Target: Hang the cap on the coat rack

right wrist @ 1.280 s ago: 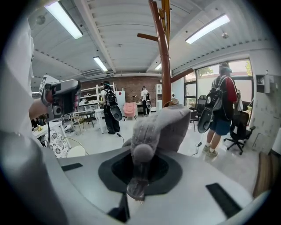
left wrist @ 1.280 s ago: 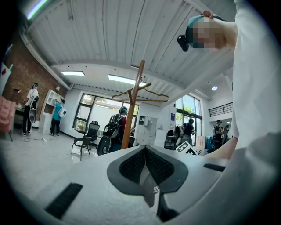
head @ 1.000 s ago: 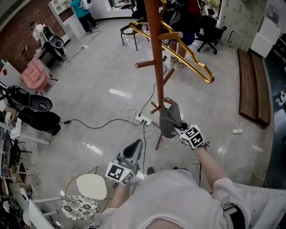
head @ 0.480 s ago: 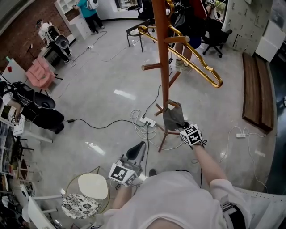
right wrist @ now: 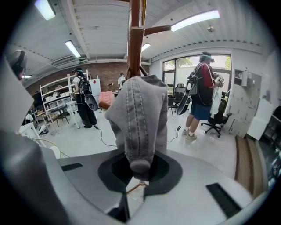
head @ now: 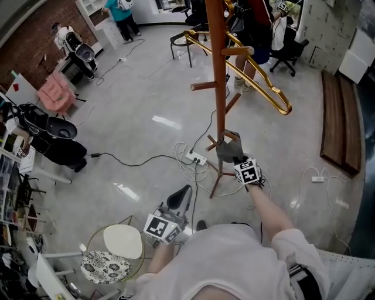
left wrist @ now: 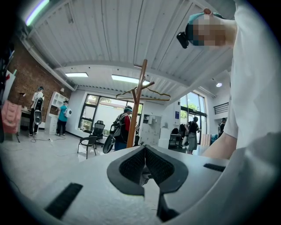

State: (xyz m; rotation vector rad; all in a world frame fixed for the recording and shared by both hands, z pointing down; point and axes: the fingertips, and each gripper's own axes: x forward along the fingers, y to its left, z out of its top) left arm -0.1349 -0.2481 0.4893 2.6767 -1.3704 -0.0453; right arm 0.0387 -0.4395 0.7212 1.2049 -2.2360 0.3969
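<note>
The brown wooden coat rack (head: 220, 88) stands in front of me, with short pegs (head: 205, 86) and a golden hanger (head: 263, 82) on it. My right gripper (head: 237, 161) is shut on the grey cap (head: 228, 149), holding it right beside the pole's lower part. In the right gripper view the cap (right wrist: 140, 118) rises from the right gripper (right wrist: 139, 169) and covers the pole (right wrist: 135, 39) behind it. My left gripper (head: 177, 198) hangs low by my body, shut and with nothing in it. The left gripper (left wrist: 145, 158) points toward the rack (left wrist: 137, 105) from farther off.
A power strip with tangled cables (head: 193, 157) lies on the floor at the rack's foot. A round white stool (head: 123, 241) and a floral cushion (head: 105, 270) are at lower left. A wooden bench (head: 338, 129) runs along the right. People (head: 120, 14) stand at the back.
My right gripper has carried the cap a little up and closer to the rack's pole. The left gripper has stayed low in about the same place.
</note>
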